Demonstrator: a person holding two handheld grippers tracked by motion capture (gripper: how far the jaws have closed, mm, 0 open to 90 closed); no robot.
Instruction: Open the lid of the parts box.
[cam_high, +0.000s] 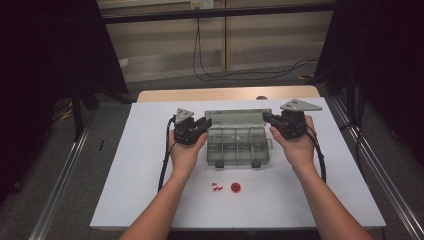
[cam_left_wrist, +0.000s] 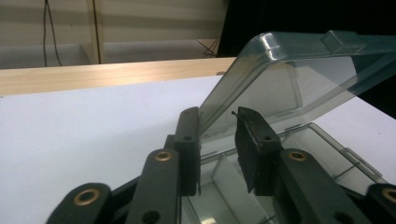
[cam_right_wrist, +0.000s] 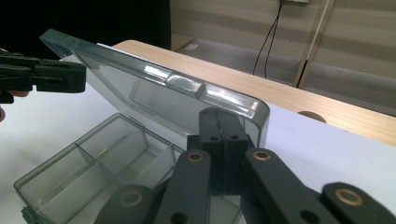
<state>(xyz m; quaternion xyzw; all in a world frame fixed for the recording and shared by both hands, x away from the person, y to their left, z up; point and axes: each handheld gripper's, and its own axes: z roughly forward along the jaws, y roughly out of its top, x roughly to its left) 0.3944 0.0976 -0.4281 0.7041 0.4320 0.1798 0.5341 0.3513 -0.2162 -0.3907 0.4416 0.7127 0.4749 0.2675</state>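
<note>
At frame centre, our right gripper (cam_right_wrist: 220, 122) pinches the box's (cam_high: 238, 148) raised lid (cam_right_wrist: 154, 84); our left gripper (cam_left_wrist: 218, 133) straddles its edge, part open.

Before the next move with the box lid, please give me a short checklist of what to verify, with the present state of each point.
1. Lid raised over the open box: ok.
2. Right gripper shut at the lid's side edge: ok; whether it truly pinches the lid: cannot tell.
3. Left gripper has the lid's edge between its jaws: ok; pads pressing on it: not ok, a gap shows.
4. Box compartments free of parts: ok.
5. Red small parts lie on the white board, apart from the box: ok.
</note>
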